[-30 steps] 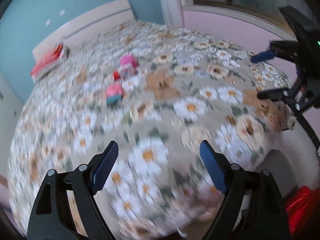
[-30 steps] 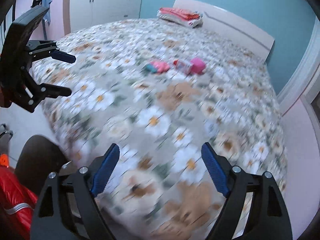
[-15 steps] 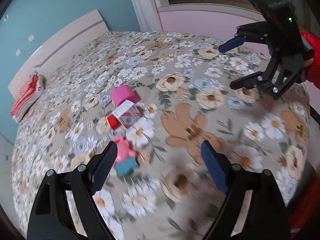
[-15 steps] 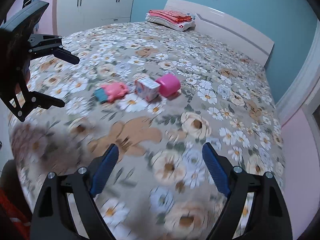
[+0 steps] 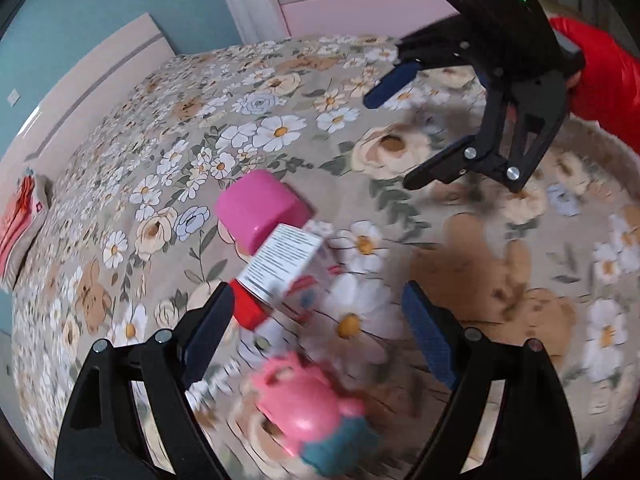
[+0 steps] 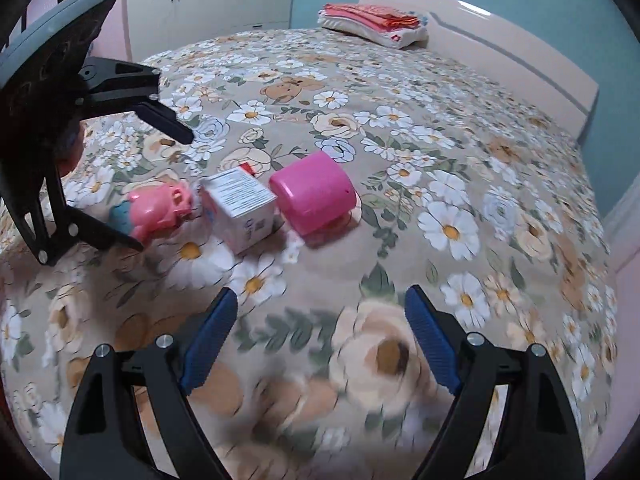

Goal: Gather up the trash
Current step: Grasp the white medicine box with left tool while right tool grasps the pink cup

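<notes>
The left gripper [image 5: 318,320] is reaching in from the bottom of the frame, its blue-padded jaws standing wide apart with nothing pressed between them. A floral bedspread [image 5: 460,264] is filling most of the picture. At the centre a white carton [image 5: 286,266] with a red end is lying on its side, and a pink cup [image 5: 260,210] is lying just beyond it, touching or nearly so. A blurred pink and teal toy [image 5: 316,412] is sitting low in the frame between the jaws. At the upper right the right gripper [image 5: 390,134] is hanging over the bed, jaws spread, held by a red sleeve [image 5: 600,80]. Folded red cloth [image 5: 16,228] is lying at the left edge.
</notes>
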Demonstrator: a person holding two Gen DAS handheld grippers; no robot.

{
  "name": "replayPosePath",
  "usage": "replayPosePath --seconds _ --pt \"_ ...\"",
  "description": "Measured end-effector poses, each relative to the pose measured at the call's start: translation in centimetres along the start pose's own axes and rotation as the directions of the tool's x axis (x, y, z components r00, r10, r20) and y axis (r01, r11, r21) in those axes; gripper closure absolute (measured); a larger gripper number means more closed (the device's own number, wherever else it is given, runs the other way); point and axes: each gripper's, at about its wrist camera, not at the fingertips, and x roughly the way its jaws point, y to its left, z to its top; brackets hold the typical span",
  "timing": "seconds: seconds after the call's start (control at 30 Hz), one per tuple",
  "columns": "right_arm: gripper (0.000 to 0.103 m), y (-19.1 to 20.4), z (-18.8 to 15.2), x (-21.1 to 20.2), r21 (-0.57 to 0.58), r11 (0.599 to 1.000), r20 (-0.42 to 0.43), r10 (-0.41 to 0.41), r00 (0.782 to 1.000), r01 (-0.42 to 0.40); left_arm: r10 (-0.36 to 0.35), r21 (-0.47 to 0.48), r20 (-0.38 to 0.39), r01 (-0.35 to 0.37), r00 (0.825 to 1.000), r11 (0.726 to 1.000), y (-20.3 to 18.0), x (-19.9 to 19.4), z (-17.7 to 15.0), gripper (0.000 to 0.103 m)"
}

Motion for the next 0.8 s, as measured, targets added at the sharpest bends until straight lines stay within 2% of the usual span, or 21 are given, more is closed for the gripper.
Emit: replayPosePath --seconds 0.3,0.43,0.63,0.7,0.8 --pt "0.016 -1.4 2.3 5.3 -0.08 0.994 -0.014 0.078 0.997 -0.079 -0.111 0.042 -0.021 0.112 0.994 0.993 2.7 4.4 0.7 0.019" --pt "0.016 -1.5 3.4 7.2 -0.109 0.988 0.004 0.114 0.993 -0.113 -0.17 0.026 -0.025 0.17 0.985 0.985 2.9 5.4 0.5 0.019" --pt "0.018 -1.3 5.2 10.0 -0.137 0.984 0.008 0.12 0.993 -0.118 -0.219 -0.025 -0.04 0.218 0.975 0.976 3.1 6.9 0.7 0.02" --pt "0.018 -1.3 5.7 10.6 -0.141 0.982 0.011 0.132 0.991 -0.129 -0.235 -0.041 -0.038 0.233 0.971 0.971 3.1 7.3 0.7 0.026" --pt "0.018 -1.0 6.3 11.2 -0.159 0.977 0.019 0.15 0.989 -0.145 -0.223 -0.089 -0.042 0.219 0.974 0.972 3.4 8.1 0.7 0.029"
